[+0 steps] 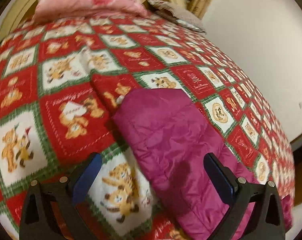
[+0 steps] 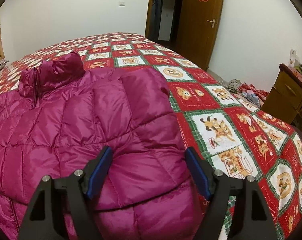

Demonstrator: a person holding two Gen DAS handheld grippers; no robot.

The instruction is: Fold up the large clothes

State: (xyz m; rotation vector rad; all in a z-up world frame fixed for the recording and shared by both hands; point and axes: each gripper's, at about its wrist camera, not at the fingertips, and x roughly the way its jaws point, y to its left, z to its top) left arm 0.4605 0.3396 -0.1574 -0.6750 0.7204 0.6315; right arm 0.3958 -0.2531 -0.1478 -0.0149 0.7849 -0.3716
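A magenta quilted down jacket (image 2: 86, 120) lies front up on the bed, collar (image 2: 52, 74) at the far left, one sleeve folded over its chest. My right gripper (image 2: 148, 156) is open just above the jacket's lower right part, its blue pads astride the fabric without holding it. In the left wrist view one sleeve of the jacket (image 1: 171, 138) stretches away across the bedspread. My left gripper (image 1: 152, 162) is open above that sleeve's near part, with the right pad (image 1: 219, 176) over the fabric and the left pad (image 1: 86, 178) over the bedspread.
The bed has a red, white and green bear-patterned bedspread (image 2: 221, 124). A pink pillow (image 1: 86, 0) and the headboard (image 1: 16, 8) are at its far end. A wooden cabinet (image 2: 291, 98), clothes on the floor (image 2: 249, 92) and an open door (image 2: 201, 20) are to the right.
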